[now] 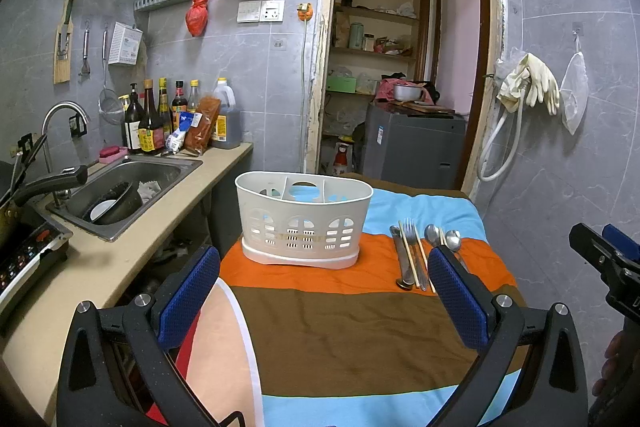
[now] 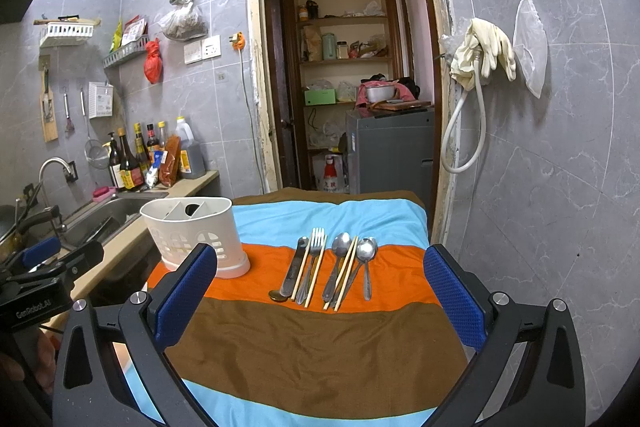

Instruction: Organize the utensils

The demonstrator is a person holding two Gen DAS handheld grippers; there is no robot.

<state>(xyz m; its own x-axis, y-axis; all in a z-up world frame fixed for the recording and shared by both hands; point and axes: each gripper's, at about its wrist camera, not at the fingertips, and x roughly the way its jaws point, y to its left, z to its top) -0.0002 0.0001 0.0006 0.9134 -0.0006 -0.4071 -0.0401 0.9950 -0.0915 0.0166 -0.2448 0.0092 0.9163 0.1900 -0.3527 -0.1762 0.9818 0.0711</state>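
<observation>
Striped cloth (image 2: 320, 339): covers the counter; blue, orange and brown bands.
Caddy (image 1: 303, 217): white plastic, upright on the orange band, left of the cutlery; inner dividers visible, contents hard to tell, probably none.
Left tongs (image 1: 324, 291): wide open, nothing between the blue pads, hovering above the cloth short of the caddy.
Right tongs (image 2: 320, 291): wide open, holding nothing, facing the cutlery.
Cutlery (image 2: 328, 271): row on the orange band, right of the caddy, apart from it; fork (image 2: 314, 259), spoons (image 2: 366, 259), chopsticks (image 2: 346, 271) lying across them.
</observation>
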